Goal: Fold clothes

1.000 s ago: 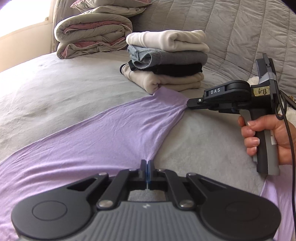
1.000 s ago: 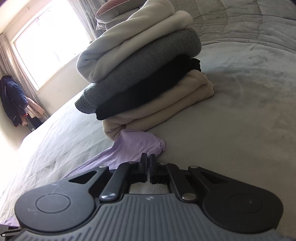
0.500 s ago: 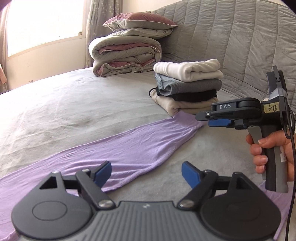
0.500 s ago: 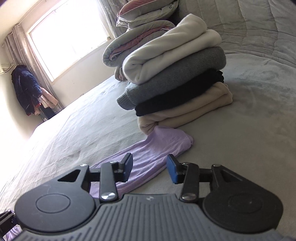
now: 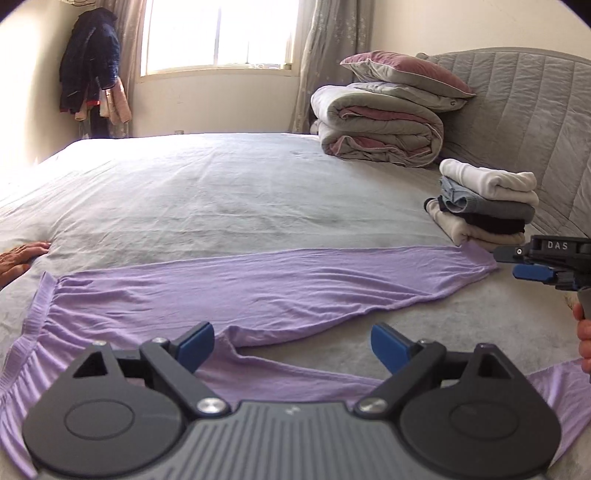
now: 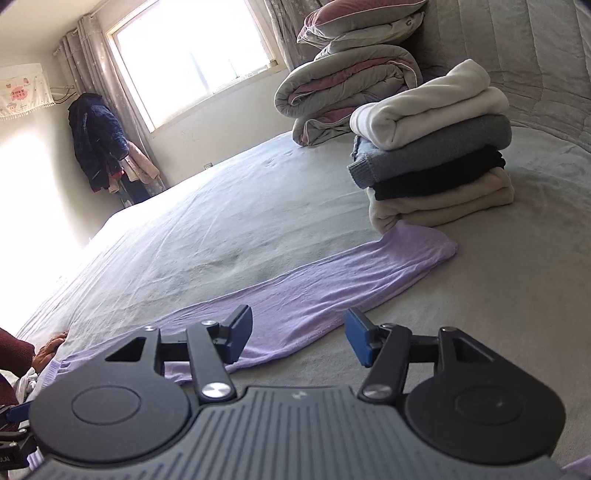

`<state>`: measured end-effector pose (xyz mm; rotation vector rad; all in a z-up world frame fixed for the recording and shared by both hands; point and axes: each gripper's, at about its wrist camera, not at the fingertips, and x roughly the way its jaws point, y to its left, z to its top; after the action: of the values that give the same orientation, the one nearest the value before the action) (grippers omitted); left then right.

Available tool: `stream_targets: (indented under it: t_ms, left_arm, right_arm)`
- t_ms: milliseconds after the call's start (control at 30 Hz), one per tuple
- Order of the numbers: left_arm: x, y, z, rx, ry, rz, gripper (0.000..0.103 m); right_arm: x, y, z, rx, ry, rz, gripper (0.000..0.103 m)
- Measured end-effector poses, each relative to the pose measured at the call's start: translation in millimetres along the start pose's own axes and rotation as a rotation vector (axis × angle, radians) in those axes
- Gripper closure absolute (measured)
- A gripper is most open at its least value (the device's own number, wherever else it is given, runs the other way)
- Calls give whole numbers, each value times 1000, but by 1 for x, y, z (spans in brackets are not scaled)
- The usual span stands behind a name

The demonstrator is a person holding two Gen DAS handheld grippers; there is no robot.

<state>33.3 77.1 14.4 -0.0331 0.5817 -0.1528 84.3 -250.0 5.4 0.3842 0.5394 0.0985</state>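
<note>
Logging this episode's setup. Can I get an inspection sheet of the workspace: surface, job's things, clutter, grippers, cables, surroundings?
Surface: grey bed, wrinkled.
Job's things: purple trousers spread flat, one leg end touching the folded stack of four garments.
Clutter: rolled duvet with pillows on top; another person's hand on the bed edge.
Grippers: left gripper and right gripper jaws opening, nothing gripped, both above the trousers.
Cables: nothing seen.
Surroundings: headboard, window, curtains, hanging coats, wall banner.
</note>
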Motion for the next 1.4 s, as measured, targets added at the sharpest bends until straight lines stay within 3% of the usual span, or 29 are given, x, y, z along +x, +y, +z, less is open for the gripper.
stream_targets:
  t_ms: [200, 367, 500, 800, 1400]
  left_arm:
    - [-20, 41, -20, -83, -17, 82, 5]
    - [-30, 61, -22, -129, -25, 126, 1]
    - [-34, 74, -25, -138, -12, 160, 1]
    - [-28, 102, -30, -214, 31, 217, 1]
    - [-9, 135, -26, -372, -23, 267, 1]
  right_arm:
    - [-9, 26, -20, -43, -9, 55, 27]
    - [-10, 48, -31, -77, 16, 90, 23]
    - [-14, 65, -32, -91, -4, 149, 2]
    - [-9, 96, -39, -215, -3, 198, 0]
    - [3, 121, -57, -374, 76, 283, 0]
